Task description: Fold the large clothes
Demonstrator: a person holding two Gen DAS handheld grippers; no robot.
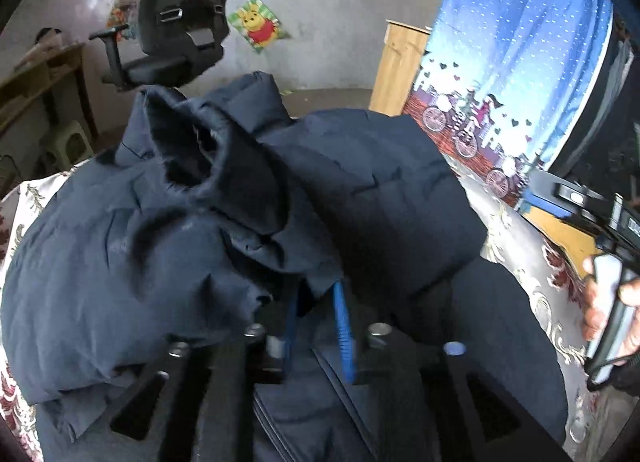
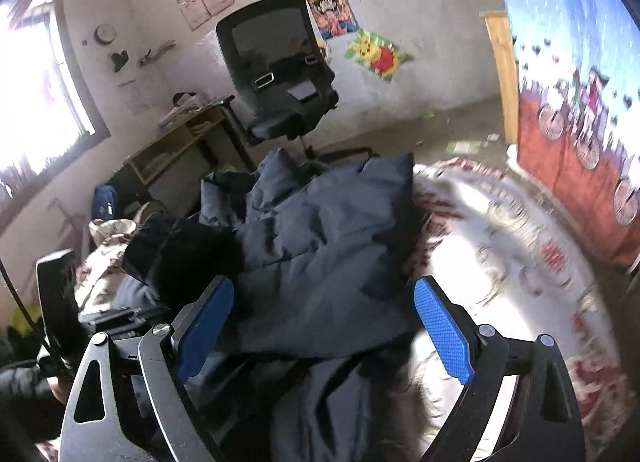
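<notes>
A dark navy padded jacket (image 1: 248,222) lies bunched on a floral-patterned cover (image 1: 516,246), filling most of the left wrist view. A sleeve cuff (image 1: 188,150) gapes open near the top of the heap. The left gripper (image 1: 318,326) sits low in the middle, its blue pads (image 1: 344,326) a narrow way apart, with a fold of jacket hanging just over their tips; whether they pinch it cannot be told. At the right edge a hand (image 1: 608,314) holds the right gripper's handle. Behind stand an office chair (image 1: 176,22), a cartoon-bear poster (image 1: 258,24) on the wall and a blue curtain (image 1: 520,42).
</notes>
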